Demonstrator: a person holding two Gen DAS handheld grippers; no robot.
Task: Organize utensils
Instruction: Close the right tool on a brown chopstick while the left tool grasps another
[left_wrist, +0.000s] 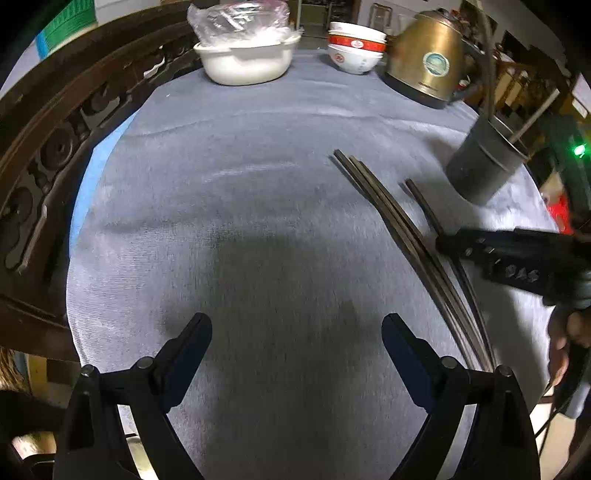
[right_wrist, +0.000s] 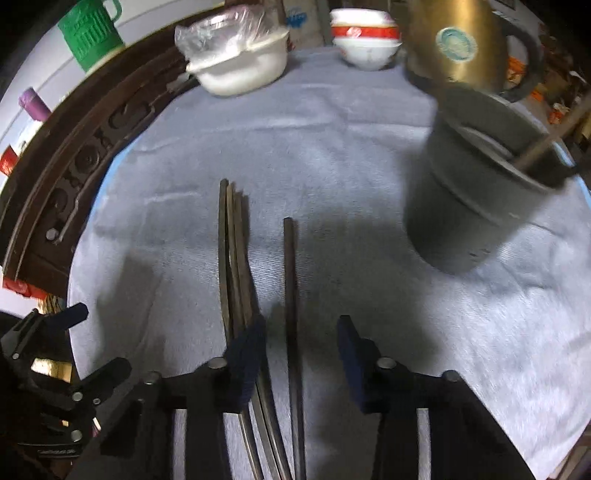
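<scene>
Right tongs (right_wrist: 301, 332) held wide, straddling a single dark chopstick (right_wrist: 290, 295) lying flat on the grey cloth-covered desk (right_wrist: 332, 147). A bundle of chopsticks (right_wrist: 232, 258) lies just beside it, under the left pad. Left tongs (left_wrist: 295, 336) wide, holding nothing, nr the desk's near edge. Grey round utensil holder (right_wrist: 480, 192) sits by the right edge. Risk: thin, smooth stick may roll or slip on soft fabric as tongs close; pad could snag the bundle.

Left wrist view from above the near table edge, facing across the grey cloth-covered table (left_wrist: 258, 184), right wrist view lower and closer over the dark wooden chopsticks (right_wrist: 236, 258), both sharing them, grey cylindrical holder (left_wrist: 484, 166), brass-coloured kettle (left_wrist: 424, 55).
</scene>
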